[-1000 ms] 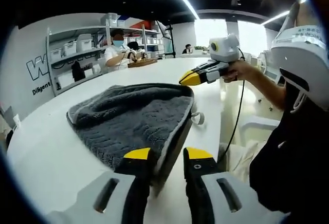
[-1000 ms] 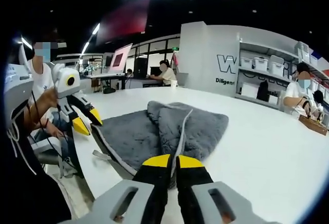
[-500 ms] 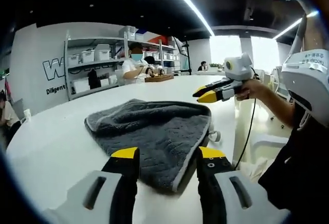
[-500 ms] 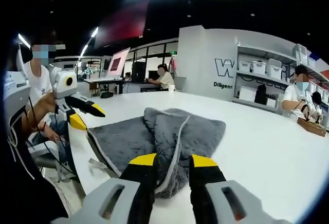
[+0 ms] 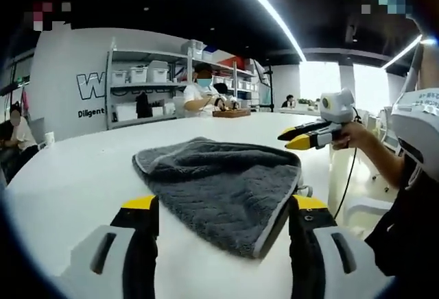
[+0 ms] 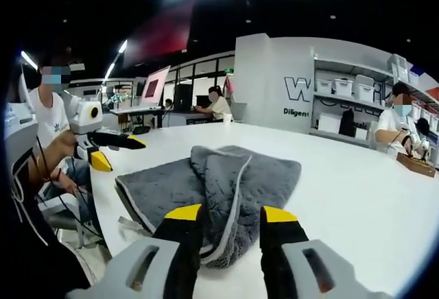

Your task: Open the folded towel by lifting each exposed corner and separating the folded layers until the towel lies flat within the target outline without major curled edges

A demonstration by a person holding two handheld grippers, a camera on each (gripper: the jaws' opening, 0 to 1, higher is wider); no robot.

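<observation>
A grey towel [image 5: 219, 182] with a pale trim lies on the white table [image 5: 68, 182], partly folded. In the right gripper view one layer of the towel [image 6: 226, 182] is doubled over along its middle. My left gripper [image 5: 225, 206] is open wide, its yellow tips on either side of the towel's near corner, holding nothing. My right gripper [image 6: 231, 213] is open too, with the towel's near edge lying loose between its tips. Each gripper shows in the other's view: the right gripper [image 5: 296, 139] at the towel's far side, the left gripper [image 6: 120, 153] spread open beside the table's edge.
The person holding the grippers sits at the table's edge [image 5: 411, 196]. Shelves with bins [image 5: 147, 93] and seated people [image 5: 202, 97] stand behind the table. A brown box [image 6: 418, 165] sits on the table [image 6: 357, 196] far right.
Both grippers were shut on the towel's edge a second ago; both have opened and let it go. The towel has dropped onto the table, and both grippers have drawn back a little.
</observation>
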